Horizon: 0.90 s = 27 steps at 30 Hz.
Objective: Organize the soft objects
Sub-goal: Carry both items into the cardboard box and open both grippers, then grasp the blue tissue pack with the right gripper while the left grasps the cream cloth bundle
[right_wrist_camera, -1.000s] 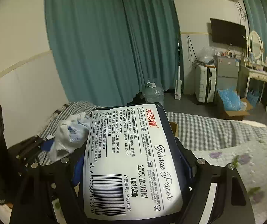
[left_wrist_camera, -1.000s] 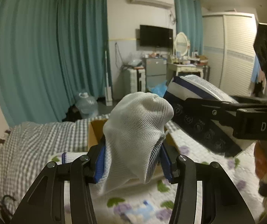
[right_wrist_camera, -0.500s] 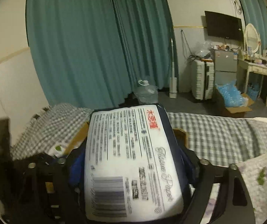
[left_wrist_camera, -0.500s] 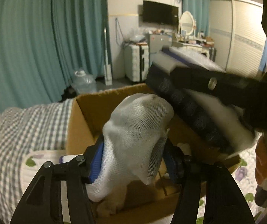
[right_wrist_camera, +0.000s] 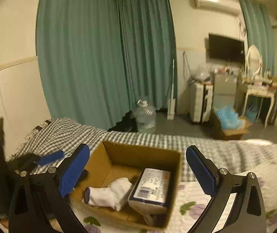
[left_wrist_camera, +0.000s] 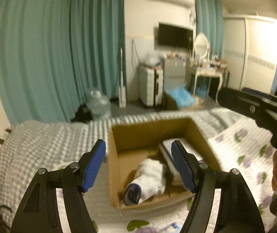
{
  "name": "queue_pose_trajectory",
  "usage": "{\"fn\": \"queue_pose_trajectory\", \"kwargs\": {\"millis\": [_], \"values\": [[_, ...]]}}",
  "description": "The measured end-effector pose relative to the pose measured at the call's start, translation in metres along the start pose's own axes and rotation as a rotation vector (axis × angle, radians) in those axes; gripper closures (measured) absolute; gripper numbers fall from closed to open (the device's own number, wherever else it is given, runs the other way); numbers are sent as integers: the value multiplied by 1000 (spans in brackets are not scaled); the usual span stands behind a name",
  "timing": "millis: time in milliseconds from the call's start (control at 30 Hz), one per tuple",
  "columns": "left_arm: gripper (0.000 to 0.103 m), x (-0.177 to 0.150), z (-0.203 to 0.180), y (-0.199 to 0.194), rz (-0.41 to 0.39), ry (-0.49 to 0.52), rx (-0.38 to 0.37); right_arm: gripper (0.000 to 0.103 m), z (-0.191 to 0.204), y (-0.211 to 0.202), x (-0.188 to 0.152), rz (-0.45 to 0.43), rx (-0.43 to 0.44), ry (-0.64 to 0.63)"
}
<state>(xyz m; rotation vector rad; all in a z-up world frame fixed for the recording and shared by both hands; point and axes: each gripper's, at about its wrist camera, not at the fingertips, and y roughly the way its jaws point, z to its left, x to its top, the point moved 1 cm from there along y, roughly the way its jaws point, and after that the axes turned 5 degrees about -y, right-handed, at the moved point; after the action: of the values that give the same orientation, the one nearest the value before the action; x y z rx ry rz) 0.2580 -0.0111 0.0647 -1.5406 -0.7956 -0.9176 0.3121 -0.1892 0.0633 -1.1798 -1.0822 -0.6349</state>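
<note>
An open cardboard box [left_wrist_camera: 150, 134] [right_wrist_camera: 144, 155] stands on the bed. Inside it lie a white sock with a dark cuff [left_wrist_camera: 150, 180] [right_wrist_camera: 109, 193] and a tissue paper pack [right_wrist_camera: 152, 188] [left_wrist_camera: 179, 149], the pack to the sock's right. My left gripper [left_wrist_camera: 138, 167] is open and empty, above the box's near side. My right gripper [right_wrist_camera: 138, 170] is open and empty, held over the box. The right gripper's body shows at the right of the left wrist view [left_wrist_camera: 258, 106]. The left gripper shows at the left of the right wrist view [right_wrist_camera: 41, 159].
The bed has a grey checked blanket [left_wrist_camera: 41, 145] and a floral quilt [left_wrist_camera: 245, 151]. Beyond it are teal curtains [right_wrist_camera: 99, 58], a water jug [right_wrist_camera: 145, 118], a suitcase [left_wrist_camera: 151, 87], a dressing table [right_wrist_camera: 258, 95] and a box of blue items [right_wrist_camera: 229, 120].
Both grippers opened and let go. The sock and the tissue pack dropped into the box. Both grippers have pulled back and up from the box.
</note>
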Motion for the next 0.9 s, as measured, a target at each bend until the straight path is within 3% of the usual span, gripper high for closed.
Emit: {"fn": "queue_pose_trajectory", "kwargs": {"millis": [33,133,300,433,633,900], "values": [[32,5,1,-17,-27,-1,2,2,4,-19,5,-20,-22,-14],[15,19,12,-62,-104,-10,1,2,16,-70,22,-63,-68,-51],[12,24,23,-136,-216,-23,12,1,44,-144,39,-119,-130,-130],[12,12,32,-159,-215,-23,31,1,65,-180,37,-118,-144,-158],[12,-35,42,-141,-125,-31,54,1,84,-187,-5,-78,-103,-154],[12,-117,76,-63,59,-50,99,1,103,-127,-91,20,-36,-129]]}}
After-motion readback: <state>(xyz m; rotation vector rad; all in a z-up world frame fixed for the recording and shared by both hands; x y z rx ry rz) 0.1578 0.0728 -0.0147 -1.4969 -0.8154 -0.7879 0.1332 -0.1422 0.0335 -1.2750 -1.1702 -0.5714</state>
